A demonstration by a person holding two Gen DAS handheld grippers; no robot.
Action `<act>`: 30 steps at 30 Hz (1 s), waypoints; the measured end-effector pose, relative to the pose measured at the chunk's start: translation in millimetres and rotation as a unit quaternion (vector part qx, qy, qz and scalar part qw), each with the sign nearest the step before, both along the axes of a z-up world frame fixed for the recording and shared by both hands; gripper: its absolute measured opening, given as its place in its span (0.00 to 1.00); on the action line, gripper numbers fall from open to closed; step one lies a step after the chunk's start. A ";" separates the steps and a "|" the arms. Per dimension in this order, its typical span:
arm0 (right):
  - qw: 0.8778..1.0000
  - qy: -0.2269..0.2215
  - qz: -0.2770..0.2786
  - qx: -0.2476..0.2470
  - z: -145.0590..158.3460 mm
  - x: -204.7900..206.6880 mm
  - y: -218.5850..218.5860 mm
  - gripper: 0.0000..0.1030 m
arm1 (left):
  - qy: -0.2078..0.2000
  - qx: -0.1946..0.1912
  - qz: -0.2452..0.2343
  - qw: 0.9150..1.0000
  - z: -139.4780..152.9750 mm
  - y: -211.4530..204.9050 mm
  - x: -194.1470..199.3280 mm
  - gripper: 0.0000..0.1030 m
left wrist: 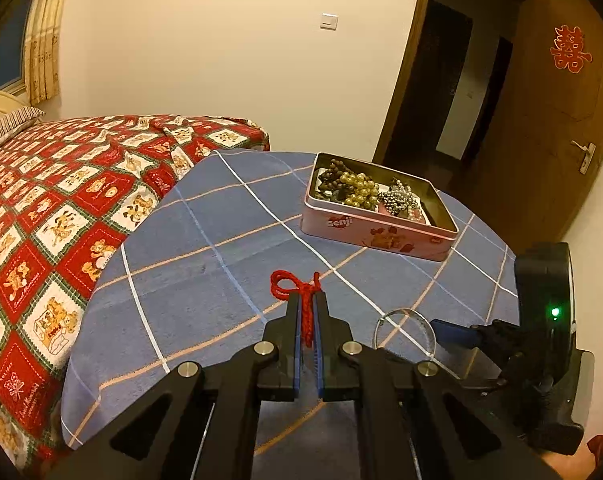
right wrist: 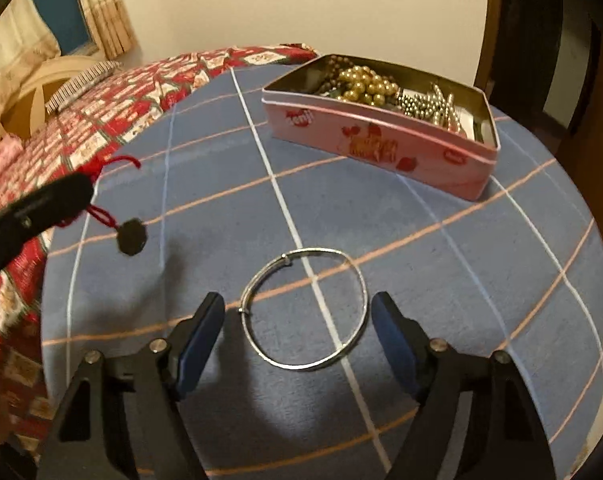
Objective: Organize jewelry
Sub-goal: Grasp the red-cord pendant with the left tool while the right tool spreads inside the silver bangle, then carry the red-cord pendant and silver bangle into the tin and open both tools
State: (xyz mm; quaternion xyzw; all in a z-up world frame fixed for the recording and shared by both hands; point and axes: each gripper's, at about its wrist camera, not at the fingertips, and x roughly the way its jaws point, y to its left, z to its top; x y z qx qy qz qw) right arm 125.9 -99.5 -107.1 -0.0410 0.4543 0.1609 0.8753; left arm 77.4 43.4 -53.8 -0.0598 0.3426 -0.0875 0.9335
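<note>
The left gripper point(left wrist: 307, 300) has its jaws pressed together on a red cord point(left wrist: 297, 288), whose loops stick out past the fingertips. From the right wrist view the cord point(right wrist: 101, 184) hangs clear of the worktop point(right wrist: 481, 280), with a dark pendant point(right wrist: 131, 237) dangling from it below the gripper; its material is hard to tell in the blur.

The right gripper point(right wrist: 297, 316) has its jaws spread wide, one on each side of a silver bangle point(right wrist: 365, 304) that lies flat on the blue checked cloth near the front edge of the worktop. The fingers point(right wrist: 207, 324) do not appear to touch the ring. In the left wrist view the bangle point(left wrist: 431, 330) sits just right of the left gripper, with the right gripper point(left wrist: 453, 334) beside it.

A pink tin point(right wrist: 381, 148) stands open toward the far right edge of the worktop, well apart from the bangle. Inside it lie gold beads point(right wrist: 365, 86), silver beads point(right wrist: 425, 110) and darker beads point(left wrist: 333, 176).

A bed point(left wrist: 61, 208) with a red patterned quilt borders the left edge.
</note>
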 end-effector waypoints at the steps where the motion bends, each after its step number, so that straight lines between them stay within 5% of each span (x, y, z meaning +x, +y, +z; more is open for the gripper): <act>1: 1.000 -0.001 0.000 -0.001 0.4 0.0 -1.1 0.68 | 0.001 -0.001 0.000 1.000 -0.4 0.0 0.4 0.04; 3: 1.000 0.000 0.002 0.008 1.1 0.4 -5.8 0.63 | 0.001 -0.002 0.000 1.000 -1.1 -0.8 0.7 0.04; 4: 1.000 0.000 -0.001 0.013 2.0 -0.1 -9.0 0.13 | 0.001 -0.001 -0.001 1.000 -1.3 -1.6 0.8 0.04; 5: 1.000 0.001 -0.012 0.010 2.4 1.2 -13.7 0.10 | 0.001 -0.002 -0.002 1.000 -1.3 -2.5 1.0 0.04; 7: 0.998 0.017 -0.015 0.056 4.7 5.7 -26.3 0.12 | 0.000 0.001 -0.005 1.000 -1.1 -4.2 1.1 0.04; 11: 0.998 0.005 -0.031 0.063 13.4 3.0 -37.0 0.17 | 0.000 0.000 -0.001 1.000 -1.0 -2.2 1.5 0.04; 12: 0.997 0.006 -0.030 0.071 14.0 1.4 -38.0 0.23 | 0.000 0.000 0.000 1.000 -0.8 -1.3 1.8 0.04; 15: 0.997 0.015 -0.021 0.079 12.9 -2.6 -34.9 0.76 | 0.000 0.000 0.005 1.000 -0.3 1.2 2.4 0.04; 16: 0.997 0.014 -0.016 0.076 12.8 -5.0 -31.7 0.79 | 0.000 -0.001 0.007 1.000 -0.2 2.3 2.9 0.04; 20: 0.999 0.008 0.019 0.050 8.8 -10.0 -10.0 0.77 | 0.003 -0.002 0.009 1.000 -1.4 3.6 3.7 0.04; 24: 0.998 -0.012 0.037 -0.047 -3.4 -12.1 11.9 0.65 | 0.004 -0.001 0.008 1.000 -1.1 3.3 3.0 0.04; 30: 1.000 0.001 0.022 -0.012 -3.2 -8.4 -4.2 0.64 | -0.001 -0.004 0.007 1.000 1.1 2.4 2.2 0.04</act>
